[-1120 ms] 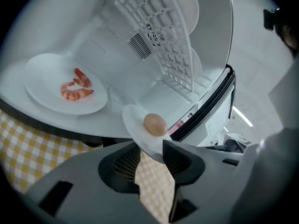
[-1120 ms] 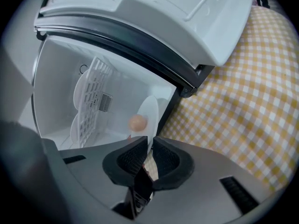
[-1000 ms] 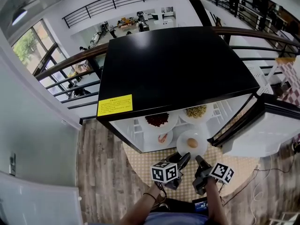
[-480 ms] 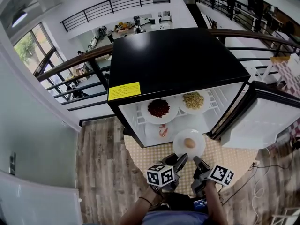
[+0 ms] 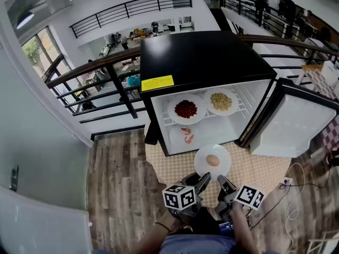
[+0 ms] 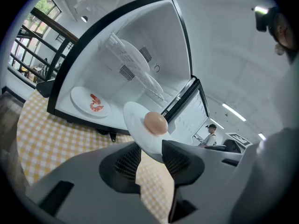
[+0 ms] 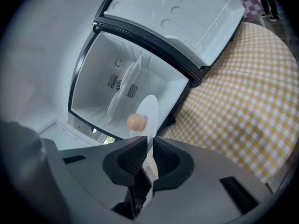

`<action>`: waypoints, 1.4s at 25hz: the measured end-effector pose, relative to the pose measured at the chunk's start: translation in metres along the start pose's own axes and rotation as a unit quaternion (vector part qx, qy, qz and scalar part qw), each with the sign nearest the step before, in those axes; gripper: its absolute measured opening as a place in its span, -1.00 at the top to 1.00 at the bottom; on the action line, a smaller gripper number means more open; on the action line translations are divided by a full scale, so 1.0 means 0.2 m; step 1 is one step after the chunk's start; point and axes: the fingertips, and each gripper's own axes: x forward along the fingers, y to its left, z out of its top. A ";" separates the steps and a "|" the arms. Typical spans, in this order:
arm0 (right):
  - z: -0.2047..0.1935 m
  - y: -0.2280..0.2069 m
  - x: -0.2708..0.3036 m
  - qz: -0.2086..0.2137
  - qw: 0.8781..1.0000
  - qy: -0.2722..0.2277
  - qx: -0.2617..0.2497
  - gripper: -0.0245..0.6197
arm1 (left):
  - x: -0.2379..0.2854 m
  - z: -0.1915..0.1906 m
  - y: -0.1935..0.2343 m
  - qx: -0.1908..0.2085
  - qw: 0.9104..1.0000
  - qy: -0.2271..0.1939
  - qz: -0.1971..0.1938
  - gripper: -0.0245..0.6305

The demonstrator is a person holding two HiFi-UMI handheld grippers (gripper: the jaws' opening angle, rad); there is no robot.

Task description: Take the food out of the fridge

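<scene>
A: Starting left. Left claw (image 6: 149,148), state?

B: Set mid-wide but closed on the near rim of the plate (image 5: 223,166). Gripped at a slant, hence the wider gap.

A: Why grab the rim?

B: Likely to leave the egg (image 5: 212,160) untouched, just ahead of the tips, mid-plate. Loose and round, so probably prone to rolling.

A: Ahead of that claw?

B: Open fridge (image 5: 201,57). Shrimp plate (image 6: 80,96) ahead and to the left on the lower shelf. Red food (image 5: 186,109) and beige food (image 5: 221,101) farther ahead on the upper shelf.

A: Where is the task item?

B: Out of the fridge, between it and both claws, in the air above the mat (image 7: 233,92).

A: Right claw (image 7: 149,143)?

B: Nearly closed, pinching the thin near rim edge-on, just beside the left claw's bite.

A: Why two grips?

B: Probably to hold the plate level: one pinch on the rim would let it sag or twist and tip the egg.

A: Farther right?

B: Door (image 5: 296,120) swung wide, ahead and right of the right claw, off the carrying path.

A: Progress?

B: One plate out, not yet set down. Three dishes left inside, so early going.
</scene>
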 end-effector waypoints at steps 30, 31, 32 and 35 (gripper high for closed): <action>-0.48 0.12 -0.44 -0.002 1.000 -0.021 -0.012 0.77 | -0.53 -0.28 -0.26 0.016 1.000 0.002 -0.027 0.47; -0.49 0.12 -0.45 -0.001 1.000 -0.020 -0.008 0.78 | -0.54 -0.28 -0.27 0.016 0.999 0.001 -0.027 0.47; -0.49 0.12 -0.47 0.001 1.000 -0.018 -0.005 0.78 | -0.55 -0.29 -0.28 0.017 0.999 0.000 -0.027 0.47; -0.48 0.12 -0.50 0.008 1.000 -0.014 -0.011 0.78 | -0.56 -0.30 -0.32 0.016 1.000 -0.005 -0.024 0.47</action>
